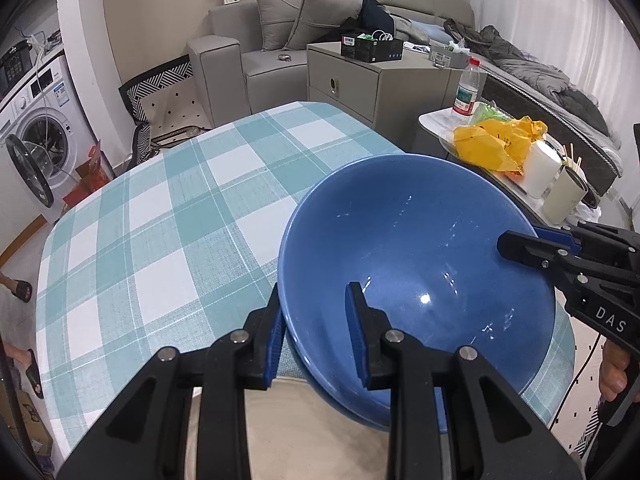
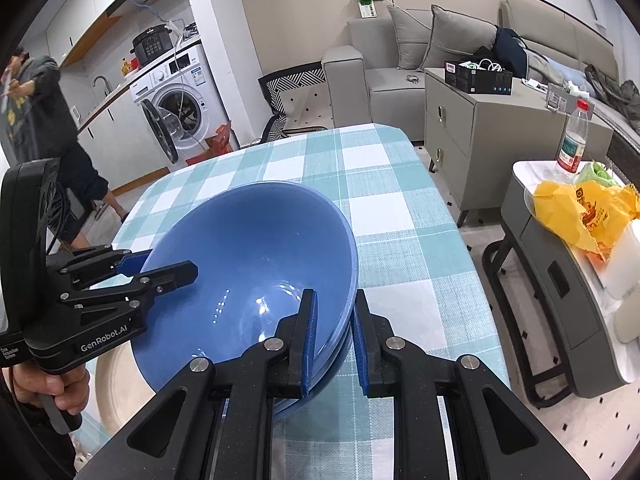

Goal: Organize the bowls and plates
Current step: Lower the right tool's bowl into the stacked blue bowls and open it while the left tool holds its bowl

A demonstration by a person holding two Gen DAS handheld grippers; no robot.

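Where right wrist looks: person (image 2: 44, 128) (background).

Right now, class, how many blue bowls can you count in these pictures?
2, nested. The upper blue bowl sits inside a lower blue bowl, of which only the rim shows beneath. Both grippers clamp opposite rims above the checked table. More may be hidden underneath.

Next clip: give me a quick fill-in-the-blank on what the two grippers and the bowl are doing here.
1. Both grippers clamp the rim of a ___ bowl.
2. The left gripper and right gripper grip ___ sides of the rim.
3. The tablecloth has a ___ pattern.
4. The bowl's inside is ___.

Missing words: blue; opposite; checked; empty
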